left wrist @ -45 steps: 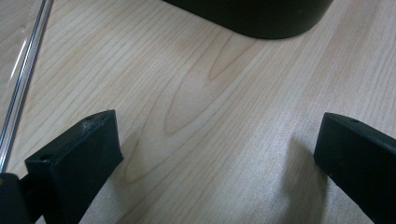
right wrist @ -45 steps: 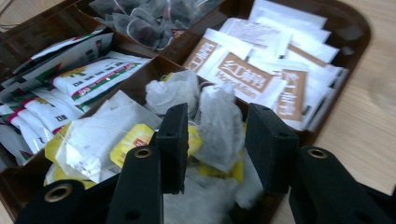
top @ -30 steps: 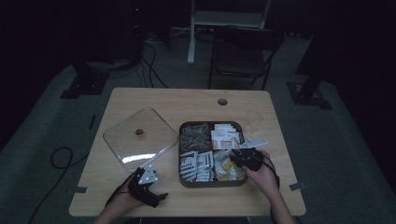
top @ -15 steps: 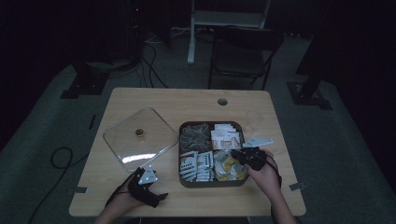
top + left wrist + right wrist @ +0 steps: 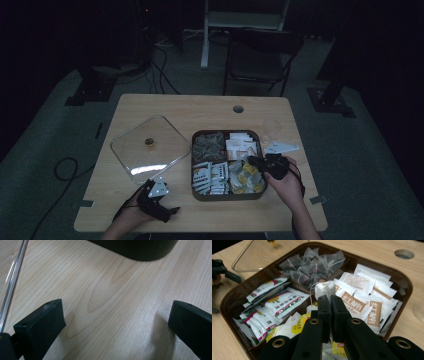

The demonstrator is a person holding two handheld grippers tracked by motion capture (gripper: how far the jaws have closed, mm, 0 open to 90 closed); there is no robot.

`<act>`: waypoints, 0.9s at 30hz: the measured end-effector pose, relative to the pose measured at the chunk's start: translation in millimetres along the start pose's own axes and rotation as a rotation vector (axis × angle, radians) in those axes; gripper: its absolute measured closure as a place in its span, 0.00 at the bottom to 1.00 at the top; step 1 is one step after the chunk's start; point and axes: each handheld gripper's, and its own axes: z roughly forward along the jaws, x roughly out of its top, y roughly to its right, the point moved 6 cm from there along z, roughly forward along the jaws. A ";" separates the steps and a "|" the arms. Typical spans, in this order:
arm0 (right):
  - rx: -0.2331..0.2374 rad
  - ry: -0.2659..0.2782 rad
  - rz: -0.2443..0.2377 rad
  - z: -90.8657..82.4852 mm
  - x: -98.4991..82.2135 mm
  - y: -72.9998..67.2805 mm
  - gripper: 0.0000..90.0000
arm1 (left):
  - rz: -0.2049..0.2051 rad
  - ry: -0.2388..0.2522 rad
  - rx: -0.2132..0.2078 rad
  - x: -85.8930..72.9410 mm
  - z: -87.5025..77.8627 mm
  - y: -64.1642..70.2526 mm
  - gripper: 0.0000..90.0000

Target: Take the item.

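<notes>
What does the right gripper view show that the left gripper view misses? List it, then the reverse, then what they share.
Right gripper view alone: the right gripper shut on a white tea bag, above the tray's sachets and mesh tea bags.
Left gripper view alone: the left gripper, jaws wide apart over bare wood.
Both: the wooden table, the dark tray and the clear lid's edge.

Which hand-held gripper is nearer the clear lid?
Left. The left hand-held gripper sits just below the clear lid; the right hand-held gripper is over the tray.
</notes>
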 end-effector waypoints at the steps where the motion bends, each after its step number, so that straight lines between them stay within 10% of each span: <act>1: -0.001 0.006 0.001 -1.1 1.4 0.6 0.97 | 0.000 0.000 0.000 0.0 0.0 0.0 0.01; 27: -0.084 0.109 0.051 -24.6 23.5 36.5 0.97 | 0.000 -0.001 0.000 0.0 -0.1 0.0 0.01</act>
